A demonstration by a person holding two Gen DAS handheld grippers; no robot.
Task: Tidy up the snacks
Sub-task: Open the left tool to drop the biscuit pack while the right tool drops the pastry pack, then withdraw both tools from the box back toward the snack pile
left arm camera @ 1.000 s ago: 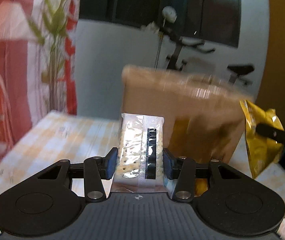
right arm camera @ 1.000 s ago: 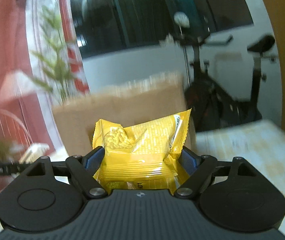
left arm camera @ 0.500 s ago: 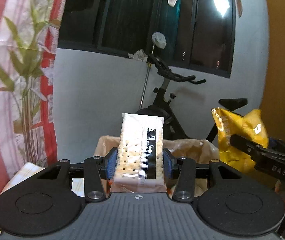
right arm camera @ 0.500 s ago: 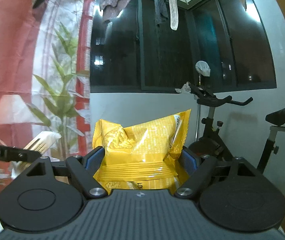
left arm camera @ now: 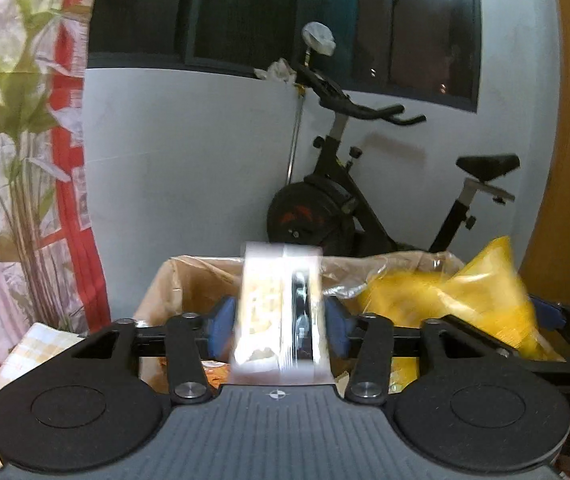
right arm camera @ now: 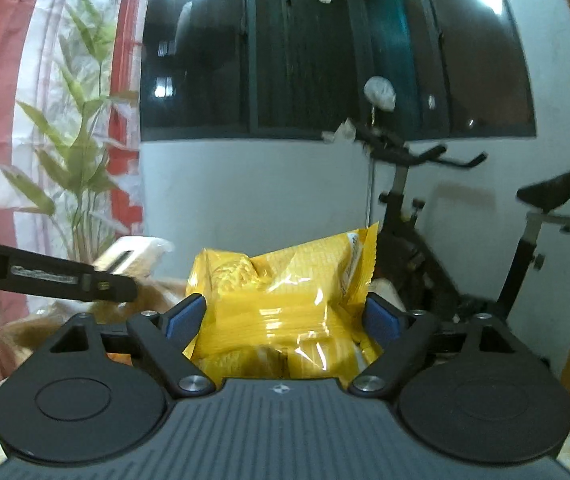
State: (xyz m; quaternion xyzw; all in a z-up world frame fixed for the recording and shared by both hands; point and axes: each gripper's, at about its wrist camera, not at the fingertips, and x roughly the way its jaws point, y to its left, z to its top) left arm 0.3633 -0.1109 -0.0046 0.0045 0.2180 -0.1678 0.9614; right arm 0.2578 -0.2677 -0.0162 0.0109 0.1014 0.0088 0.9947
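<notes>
Both snack packets are over the open cardboard box (left arm camera: 189, 284), ready to drop in.

The cracker packet (left arm camera: 281, 312) stands upright, long axis vertical, clamped by the left gripper (left arm camera: 279, 326); the right gripper (right arm camera: 283, 316) grasps the yellow bag (right arm camera: 285, 300). Each should lower inside the rim before releasing.

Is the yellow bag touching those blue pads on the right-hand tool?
Touching. The right wrist view shows the yellow snack bag wedged between the right gripper's blue pads, its sides pressed against both.
</notes>
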